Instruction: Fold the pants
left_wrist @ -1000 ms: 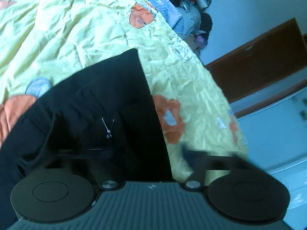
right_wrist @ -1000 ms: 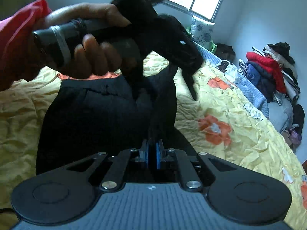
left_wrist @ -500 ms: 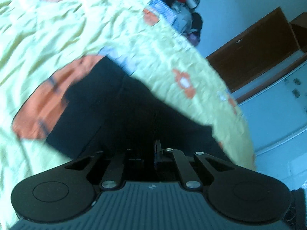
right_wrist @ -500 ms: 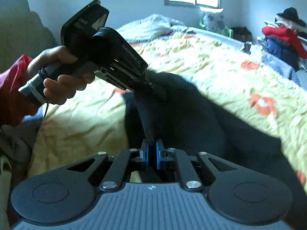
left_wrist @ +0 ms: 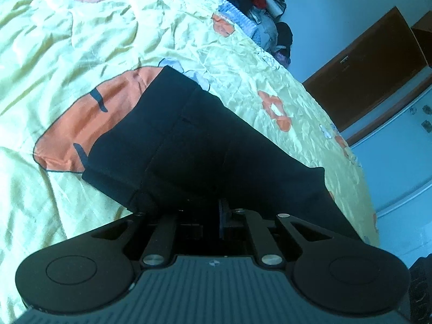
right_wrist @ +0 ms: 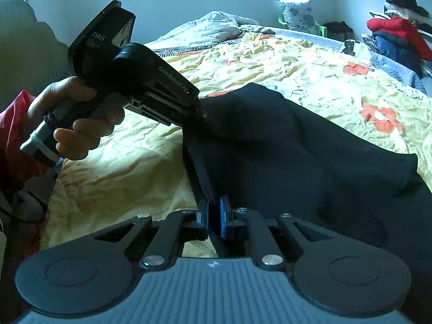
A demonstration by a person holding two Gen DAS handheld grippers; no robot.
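1. Yellow flowered bedspread (right_wrist: 270, 62) covers the bed under everything.
2. Right gripper (right_wrist: 214, 216) is clamped on a black fold of the pants (right_wrist: 283, 145).
3. Left gripper (right_wrist: 201, 112), held in a hand (right_wrist: 78, 118), pinches the pants' edge further up.
4. Between both grips, the pants lie draped across the bedspread; clothes pile (right_wrist: 399, 35) sits well apart.

"DAS" and "GenRobot.AI" in pale lettering on the left gripper (right_wrist: 201, 109) housing
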